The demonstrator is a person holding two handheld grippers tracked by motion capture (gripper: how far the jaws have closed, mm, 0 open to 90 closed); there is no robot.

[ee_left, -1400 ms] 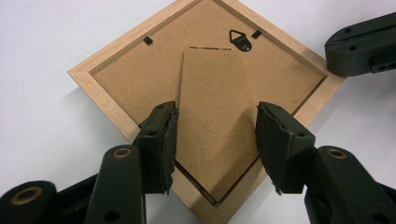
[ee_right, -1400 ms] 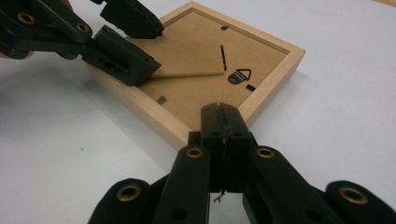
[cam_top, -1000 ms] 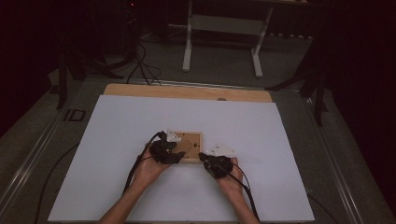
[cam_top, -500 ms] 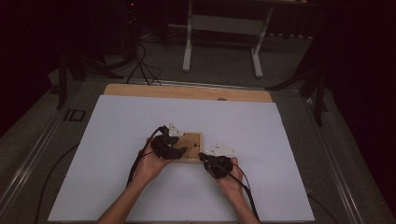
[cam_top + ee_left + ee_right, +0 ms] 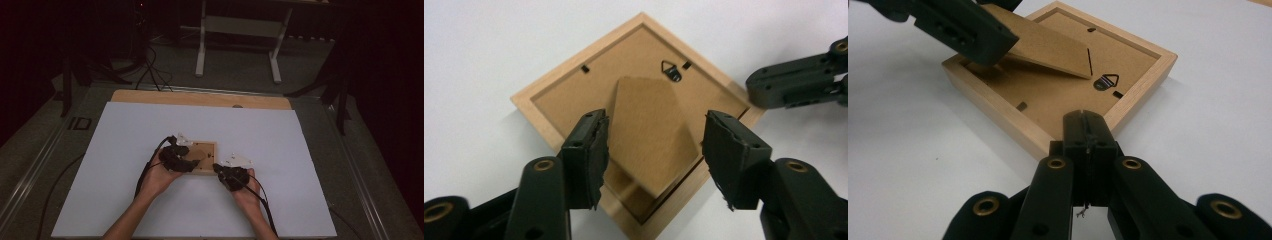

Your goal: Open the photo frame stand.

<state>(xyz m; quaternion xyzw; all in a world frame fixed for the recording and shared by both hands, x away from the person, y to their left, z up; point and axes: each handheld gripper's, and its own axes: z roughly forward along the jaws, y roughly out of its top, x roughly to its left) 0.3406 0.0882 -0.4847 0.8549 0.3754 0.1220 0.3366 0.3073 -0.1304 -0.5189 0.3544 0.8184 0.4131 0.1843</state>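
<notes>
A light wooden picture frame (image 5: 206, 150) lies face down on the white table top (image 5: 125, 140). Its brown back board (image 5: 569, 85) carries a small metal hanger (image 5: 670, 70) and a cardboard stand flap (image 5: 649, 130), which is tilted up off the board (image 5: 1048, 47). My left gripper (image 5: 656, 120) is open over the frame. Its jaws have just been opening, with the flap between them and a gap on the right side. My right gripper (image 5: 1087, 120) is shut, its tip resting on the frame's near rim (image 5: 1143, 65). It also shows in the left gripper view (image 5: 789, 87).
A wooden strip (image 5: 200, 98) runs along the table's far edge. Beyond it stand a metal stand's legs (image 5: 240, 30) and floor cables (image 5: 150, 65). Bare white table surrounds the frame on all sides.
My left hand has shifted a little over the frame. The right hand and the frame have stayed where they were.
</notes>
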